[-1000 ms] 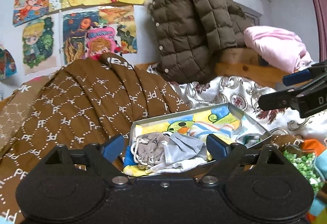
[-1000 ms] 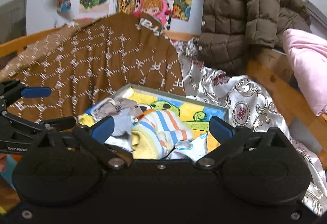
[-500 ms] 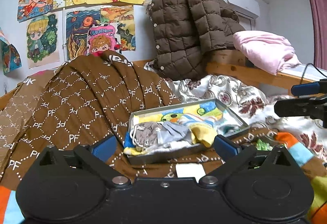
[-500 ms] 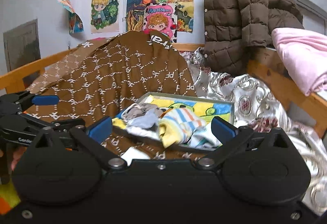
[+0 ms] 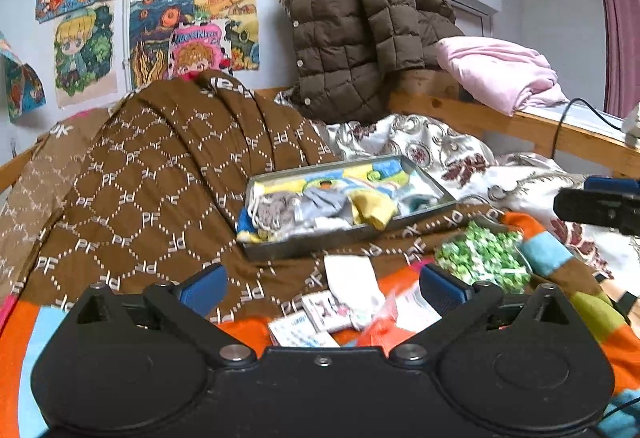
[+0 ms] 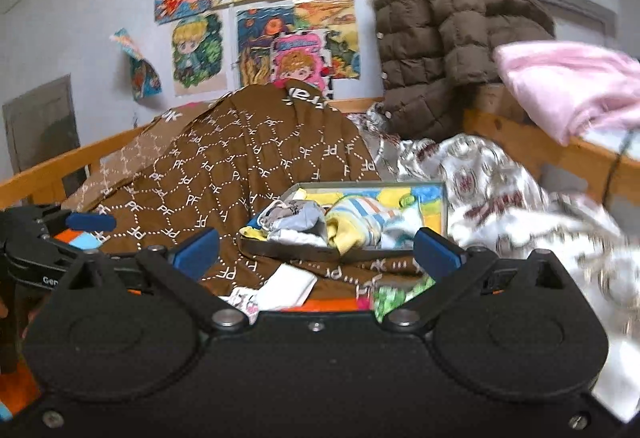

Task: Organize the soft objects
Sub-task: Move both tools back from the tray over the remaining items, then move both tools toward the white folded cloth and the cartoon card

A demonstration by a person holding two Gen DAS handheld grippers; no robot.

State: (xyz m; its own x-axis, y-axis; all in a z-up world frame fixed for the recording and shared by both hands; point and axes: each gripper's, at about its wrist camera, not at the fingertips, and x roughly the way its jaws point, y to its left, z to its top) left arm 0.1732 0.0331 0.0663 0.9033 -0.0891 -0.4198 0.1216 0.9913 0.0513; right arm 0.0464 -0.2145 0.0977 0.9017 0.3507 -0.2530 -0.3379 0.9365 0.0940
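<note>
Both hand-held grippers, left [image 5: 322,288] and right [image 6: 316,252], have pulled back, released and empty. The shallow grey metal tray [image 5: 348,234] of soft socks now sits mid-frame on the brown patterned quilt [image 5: 160,174]. A loose white folded sock [image 5: 352,288] at lower centre likely comes next.

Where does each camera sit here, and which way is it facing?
Left wrist: on the left gripper, open, facing the metal tray of socks on the brown quilt; the right gripper shows at right.
Right wrist: on the right gripper, open, facing the tray; the left gripper shows at left.
Shared: tray, quilt, white sock, brown jacket.
</note>
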